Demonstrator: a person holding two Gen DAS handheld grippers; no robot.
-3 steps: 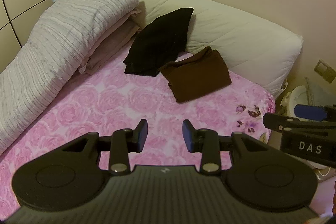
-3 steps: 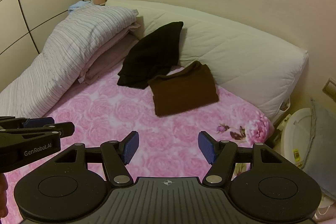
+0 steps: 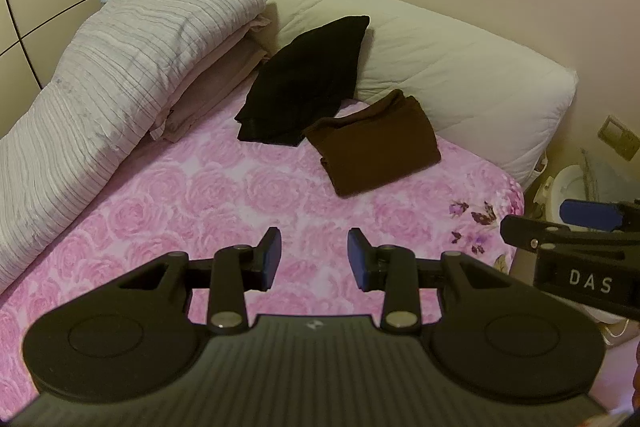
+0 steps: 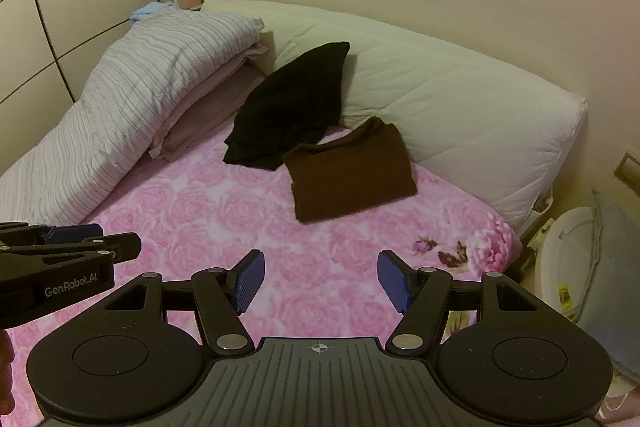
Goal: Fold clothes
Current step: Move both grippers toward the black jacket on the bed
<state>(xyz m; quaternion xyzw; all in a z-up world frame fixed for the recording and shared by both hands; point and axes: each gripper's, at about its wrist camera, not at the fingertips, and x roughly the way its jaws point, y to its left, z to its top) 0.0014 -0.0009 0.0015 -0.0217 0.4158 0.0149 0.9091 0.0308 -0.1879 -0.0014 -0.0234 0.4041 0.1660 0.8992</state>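
Both grippers, left gripper [image 3: 314, 254] and right gripper [image 4: 320, 281], jaws spread, empty; brown top [image 4: 352, 169] folded; black garment [image 4: 288, 111] probably next, pinch hem.

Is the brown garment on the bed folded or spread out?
Folded: the brown garment lies as a compact rectangle with stacked layered edges on the pink floral sheet.

Home bedroom: bed [image 3: 224, 195] in pink rose sheet, pillows [image 3: 460, 75], wardrobe [image 4: 72, 7].

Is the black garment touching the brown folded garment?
Touching. In the left wrist view, the black garment's lower edge overlaps the brown folded garment's near corner; no pink sheet shows between them.
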